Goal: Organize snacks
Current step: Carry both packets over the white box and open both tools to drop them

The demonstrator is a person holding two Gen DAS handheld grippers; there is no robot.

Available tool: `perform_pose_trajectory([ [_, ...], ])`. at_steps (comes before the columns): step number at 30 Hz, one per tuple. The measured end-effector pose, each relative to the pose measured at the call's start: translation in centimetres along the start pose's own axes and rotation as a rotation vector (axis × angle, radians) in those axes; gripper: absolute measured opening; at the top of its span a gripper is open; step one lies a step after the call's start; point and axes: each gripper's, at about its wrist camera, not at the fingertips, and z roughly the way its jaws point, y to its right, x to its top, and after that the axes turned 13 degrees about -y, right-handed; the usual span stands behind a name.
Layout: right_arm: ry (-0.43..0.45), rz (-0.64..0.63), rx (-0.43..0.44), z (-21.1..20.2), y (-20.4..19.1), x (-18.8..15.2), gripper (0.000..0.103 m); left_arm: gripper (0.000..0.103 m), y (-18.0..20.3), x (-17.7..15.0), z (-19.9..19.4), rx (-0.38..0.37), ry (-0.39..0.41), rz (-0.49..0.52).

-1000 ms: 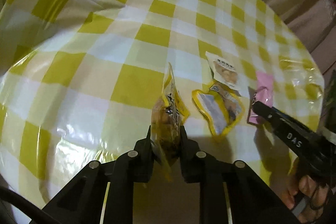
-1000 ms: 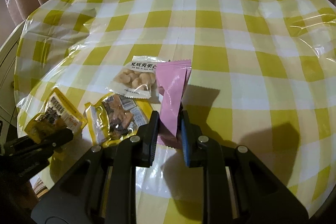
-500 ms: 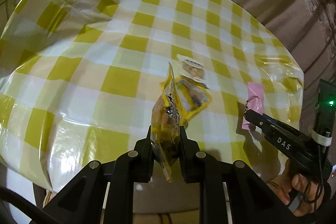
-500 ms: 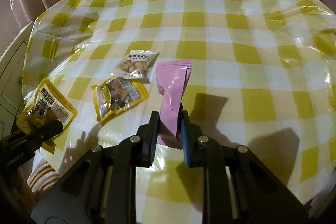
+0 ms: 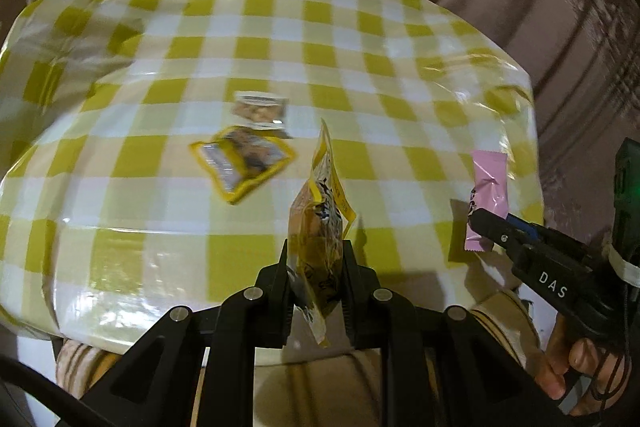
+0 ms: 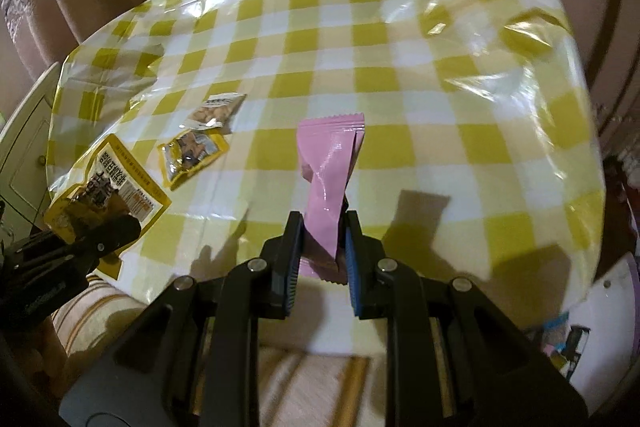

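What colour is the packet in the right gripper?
Pink packet; the right wrist view shows it best.

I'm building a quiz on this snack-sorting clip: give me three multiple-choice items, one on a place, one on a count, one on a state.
1. Where is the pink packet?
A. flat on the table
B. in the right gripper
C. under the clear nut packet

2. How many packets lie on the checked tablecloth?
A. two
B. four
C. none

3. What state is the left gripper in?
A. open
B. shut on the yellow pouch
C. out of view

Answers: 1 B, its fingers clamp the packet's lower end. 2 A, only the nut packet and the yellow-edged packet lie there. 3 B, the pouch stands pinched between its fingers.
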Motion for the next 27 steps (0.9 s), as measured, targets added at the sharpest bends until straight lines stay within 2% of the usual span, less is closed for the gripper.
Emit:
perform_pose_trajectory([
  [18, -0.012, 0.171, -0.077, -3.9, 10.1, -6.1, 0.024, 0.020, 11.8, -1.3, 1.2, -0.073, -0.056, 0.236],
  [27, -0.034, 0.313, -0.183, -5.6, 17.4, -9.6, 0.024, 0.020, 19.2, -2.3, 2.5, -0.175, -0.125, 0.403],
])
